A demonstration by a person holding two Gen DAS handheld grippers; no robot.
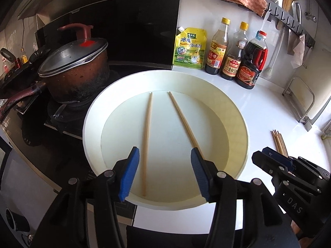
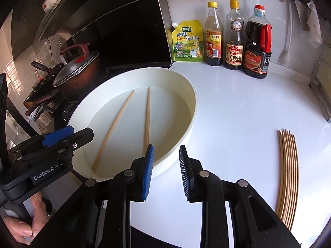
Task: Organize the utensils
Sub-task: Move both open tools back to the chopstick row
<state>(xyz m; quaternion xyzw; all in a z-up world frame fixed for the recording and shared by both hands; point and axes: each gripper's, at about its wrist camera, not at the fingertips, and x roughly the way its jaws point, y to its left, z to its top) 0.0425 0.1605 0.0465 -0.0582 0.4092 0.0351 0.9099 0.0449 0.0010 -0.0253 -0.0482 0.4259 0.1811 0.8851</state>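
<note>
1. Our left gripper (image 1: pixel 163 171) is spread wide, holding nothing, over the tray (image 1: pixel 91 113).
2. Two chopsticks (image 1: pixel 148 140) lie loose inside it.
3. Our right gripper (image 2: pixel 166 171) is empty too, near the chopstick pile (image 2: pixel 288 175), probably fetching more.

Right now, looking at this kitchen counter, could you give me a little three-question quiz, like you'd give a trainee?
1. True or false: both chopsticks in the round white tray lie side by side, touching.
2. Multiple choice: the bundle of chopsticks lies (a) in the tray, (b) on the white counter right of the tray, (c) in the red pot.
3. Fill in: the left gripper has its jaws ____ and holds nothing.

Key:
1. False. The left chopstick and the right chopstick lie apart, spreading toward the camera.
2. b.
3. Open. The right gripper is open too.
</note>
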